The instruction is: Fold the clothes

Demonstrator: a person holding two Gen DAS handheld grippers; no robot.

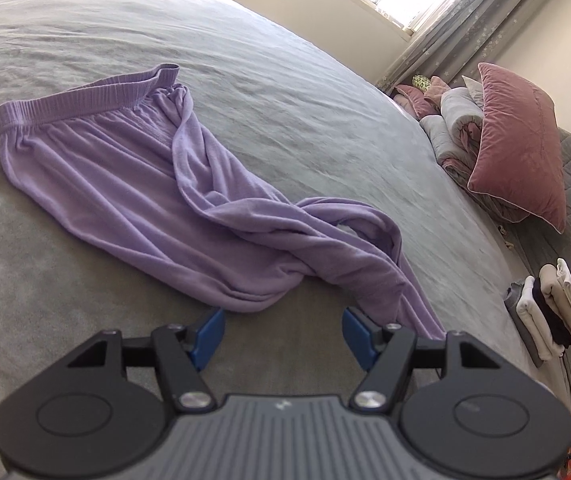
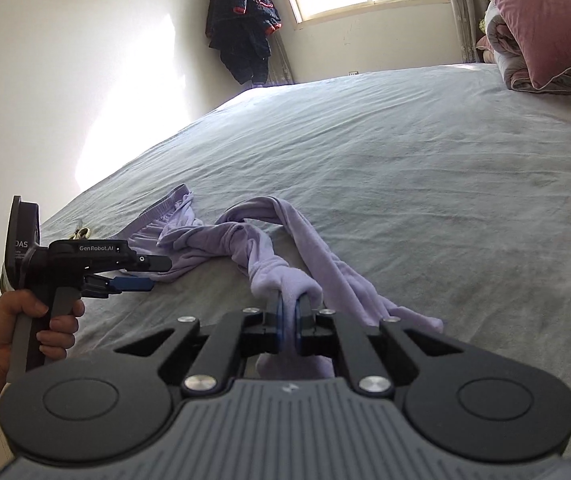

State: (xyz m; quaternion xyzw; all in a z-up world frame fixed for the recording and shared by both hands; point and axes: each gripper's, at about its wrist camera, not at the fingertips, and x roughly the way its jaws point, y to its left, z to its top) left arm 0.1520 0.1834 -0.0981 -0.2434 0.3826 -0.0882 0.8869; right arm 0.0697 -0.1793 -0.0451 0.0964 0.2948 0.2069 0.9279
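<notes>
Bedspread (image 1: 325, 92), grey, bears twisted lilac trousers (image 1: 125, 184).

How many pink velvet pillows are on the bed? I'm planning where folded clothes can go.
1 for certain: a large pink velvet pillow leaning on rolled grey bedding at the bed's head; a smaller pink cushion behind may be another.

The crumpled lilac trousers (image 1: 125, 184) are a soft, matt knit cloth with a ribbed elastic waistband, lying on a grey bed cover (image 1: 305, 92) of matt, slightly fuzzy woven fabric creased with fine wrinkles. The dusty-pink square cushion (image 1: 519, 148) has a velvety sheen (piped along its edges). The left gripper (image 1: 283, 334) is matt black plastic with a ribbed grey body, shiny metal rivets and smooth blue pads.
</notes>
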